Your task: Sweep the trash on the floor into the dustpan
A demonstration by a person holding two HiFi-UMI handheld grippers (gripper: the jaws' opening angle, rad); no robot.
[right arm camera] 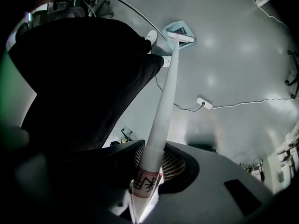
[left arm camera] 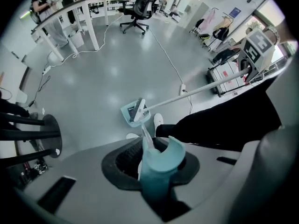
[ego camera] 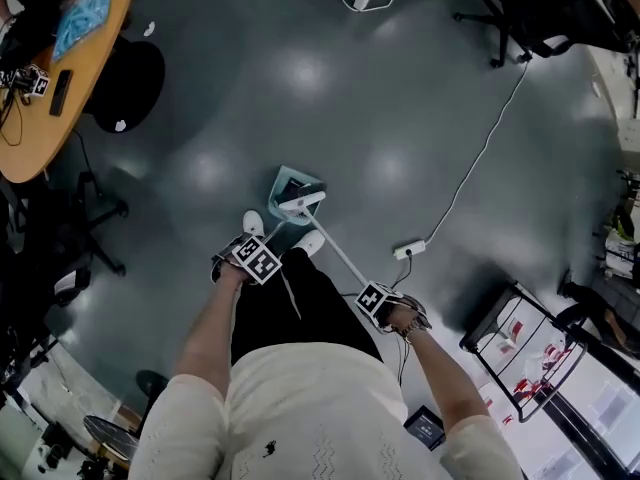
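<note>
Both tools gripped: dustpan [ego camera: 290, 183] by left hand-held gripper [left arm camera: 156, 160], broom [right arm camera: 163, 101] by right [right arm camera: 149, 171].

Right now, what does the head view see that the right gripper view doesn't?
Only the head view shows the round wooden table. Only the right gripper view shows the red-printed label on the long white broom handle, clamped in the right gripper. Both show the pale teal plastic dustpan, the white broom head and the white power strip on the grey floor.
</note>
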